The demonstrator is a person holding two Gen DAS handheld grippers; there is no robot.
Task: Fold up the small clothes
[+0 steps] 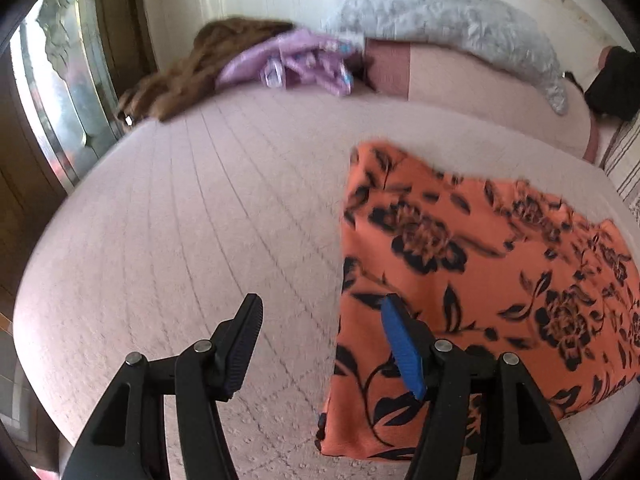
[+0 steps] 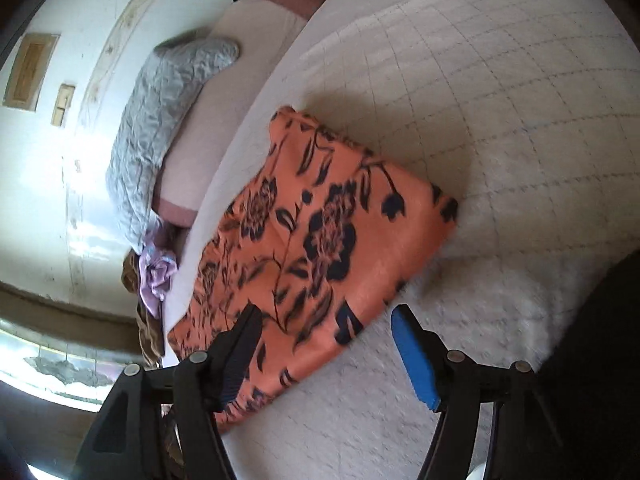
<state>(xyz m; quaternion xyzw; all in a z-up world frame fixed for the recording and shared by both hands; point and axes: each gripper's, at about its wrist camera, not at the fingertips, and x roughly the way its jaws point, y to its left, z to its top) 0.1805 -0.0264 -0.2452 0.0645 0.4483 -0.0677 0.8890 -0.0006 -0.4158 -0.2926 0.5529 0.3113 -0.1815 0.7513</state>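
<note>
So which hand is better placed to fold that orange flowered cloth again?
Probably the right tongs: open, straddling the near edge of the orange flowered cloth. The left tongs, also open, sit mostly over bare bedspread.

A pale quilted bedspread covers the bed. At its head lies a pink pillow, with a grey quilted pillow resting on top against the white wall. A brown fabric heap sits near the corner. A window adjoins the bed.
</note>
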